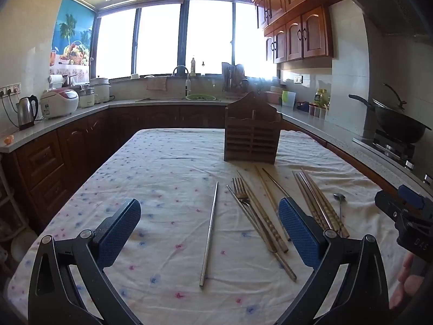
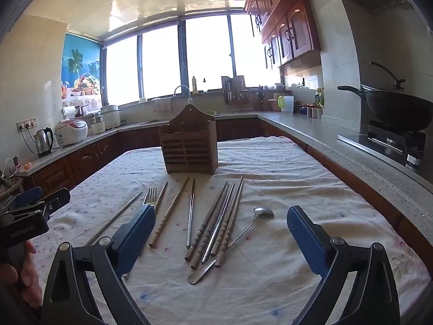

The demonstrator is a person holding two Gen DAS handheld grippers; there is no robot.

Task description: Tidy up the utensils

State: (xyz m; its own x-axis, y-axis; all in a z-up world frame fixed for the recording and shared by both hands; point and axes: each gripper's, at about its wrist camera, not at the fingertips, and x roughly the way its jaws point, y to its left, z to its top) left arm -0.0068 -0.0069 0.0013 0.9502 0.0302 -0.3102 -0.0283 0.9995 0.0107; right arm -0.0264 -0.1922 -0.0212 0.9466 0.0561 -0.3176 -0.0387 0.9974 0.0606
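Loads of bare cloth (image 1: 162, 168) sitting open left of the lone chopstick (image 1: 209, 233); right side's getting crowded with chopsticks (image 2: 216, 224), fork (image 2: 151, 195), spoon (image 2: 243, 230), and the rack (image 2: 189, 146) blocking behind.

The left gripper (image 1: 209, 233) is held level, jaws spread wide, blue pads (image 1: 119, 233) facing each other with nothing between them. The right gripper (image 2: 220, 237) is in the same condition: jaws fully apart, blue pads (image 2: 135, 239) bare. Both units sit side by side, pointing forward. A bare hand (image 2: 25, 276) grips the left handle; fingers (image 1: 406, 281) wrap the right handle.
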